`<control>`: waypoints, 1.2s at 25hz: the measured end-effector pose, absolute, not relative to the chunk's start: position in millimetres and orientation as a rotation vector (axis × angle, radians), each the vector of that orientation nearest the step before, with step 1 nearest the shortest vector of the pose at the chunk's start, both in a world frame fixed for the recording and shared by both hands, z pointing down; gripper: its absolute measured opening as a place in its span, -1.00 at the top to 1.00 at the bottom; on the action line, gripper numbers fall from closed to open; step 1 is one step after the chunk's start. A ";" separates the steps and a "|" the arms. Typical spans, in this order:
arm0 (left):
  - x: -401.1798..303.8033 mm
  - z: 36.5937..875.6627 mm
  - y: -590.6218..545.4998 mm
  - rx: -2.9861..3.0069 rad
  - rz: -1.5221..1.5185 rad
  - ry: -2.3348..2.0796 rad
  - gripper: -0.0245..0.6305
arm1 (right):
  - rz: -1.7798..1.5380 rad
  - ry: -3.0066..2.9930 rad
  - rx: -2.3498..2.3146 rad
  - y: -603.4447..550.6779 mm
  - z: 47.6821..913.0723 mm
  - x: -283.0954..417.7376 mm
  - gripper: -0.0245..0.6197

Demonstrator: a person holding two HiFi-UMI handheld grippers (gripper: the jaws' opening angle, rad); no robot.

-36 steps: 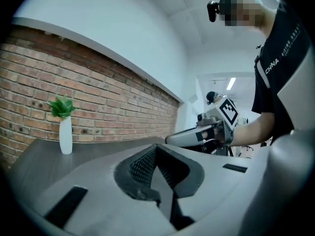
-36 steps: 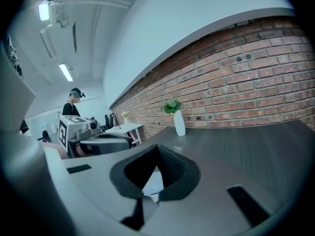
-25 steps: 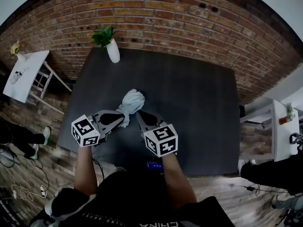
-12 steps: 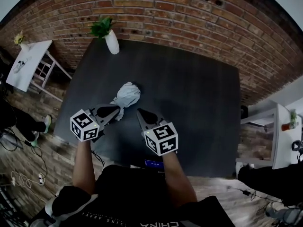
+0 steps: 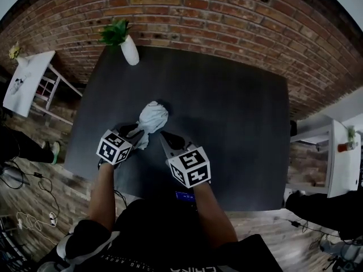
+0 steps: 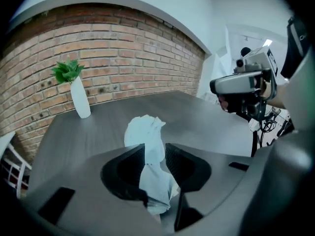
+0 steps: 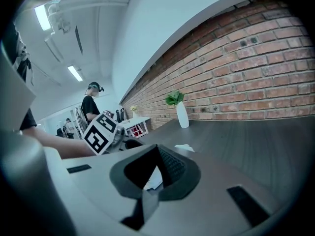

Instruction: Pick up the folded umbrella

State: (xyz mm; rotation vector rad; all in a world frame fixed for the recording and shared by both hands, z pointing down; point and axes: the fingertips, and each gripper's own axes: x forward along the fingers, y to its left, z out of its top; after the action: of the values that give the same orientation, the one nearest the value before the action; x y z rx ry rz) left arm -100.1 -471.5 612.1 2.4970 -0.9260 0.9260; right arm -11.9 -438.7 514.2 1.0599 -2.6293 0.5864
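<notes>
The folded umbrella [image 5: 153, 117], a pale crumpled bundle, lies on the dark table [image 5: 227, 123]. My left gripper [image 5: 138, 134] points down at its near end. In the left gripper view the umbrella [image 6: 145, 132] runs up between the jaws of the left gripper [image 6: 155, 154], which have just been opening and stand a little apart around its narrow part. My right gripper [image 5: 161, 135] hovers just right of the umbrella. In the right gripper view the tips of the right gripper [image 7: 157, 149] meet with nothing between them, and a bit of umbrella [image 7: 184, 148] shows beyond.
A white vase with a green plant [image 5: 129, 50] stands at the table's far left corner by the brick wall. A white side table [image 5: 25, 81] is at the left, another [image 5: 343, 152] at the right. A small dark device [image 5: 184, 197] lies at the near edge.
My left gripper has dropped toward the table and tipped downward, closing in on the umbrella's near end, and its jaws have parted. The right gripper sank slightly.
</notes>
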 end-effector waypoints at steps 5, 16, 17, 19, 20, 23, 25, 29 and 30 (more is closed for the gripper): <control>-105.4 643.7 -482.6 2.416 1.014 -0.958 0.37 | 0.608 -2.605 1.066 -448.5 521.4 -16.9 0.90; -101.7 694.3 -494.7 2.313 1.166 -0.959 -0.02 | 0.633 -2.555 1.052 -456.6 535.5 -25.2 0.90; -100.7 697.1 -494.7 2.306 1.170 -0.951 -0.03 | 0.635 -2.551 1.054 -457.4 536.1 -25.1 0.90; -99.3 700.7 -495.0 2.299 1.178 -0.935 -0.03 | 0.638 -2.548 1.058 -459.4 536.8 -24.7 0.90; -99.2 702.4 -496.3 2.297 1.181 -0.930 -0.03 | 0.640 -2.546 1.061 -460.4 537.1 -24.2 0.90; -98.3 704.0 -501.1 2.296 1.201 -0.927 -0.03 | 0.647 -2.537 1.071 -462.1 539.9 -21.4 0.90; -96.6 710.7 -500.2 2.292 1.207 -0.912 -0.03 | 0.654 -2.530 1.075 -462.2 542.8 -19.7 0.90; -94.6 722.7 -500.1 2.276 1.216 -0.884 -0.02 | 0.665 -2.517 1.085 -463.1 546.6 -17.1 0.90; -94.1 722.5 -500.5 2.273 1.217 -0.878 -0.02 | 0.667 -2.514 1.088 -463.2 547.1 -16.3 0.90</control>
State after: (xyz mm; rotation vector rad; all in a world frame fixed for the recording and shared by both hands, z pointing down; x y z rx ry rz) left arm -94.1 -500.5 722.5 2.2730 -0.8777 1.2170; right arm -16.3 -463.2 547.1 1.0884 -2.5141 0.6669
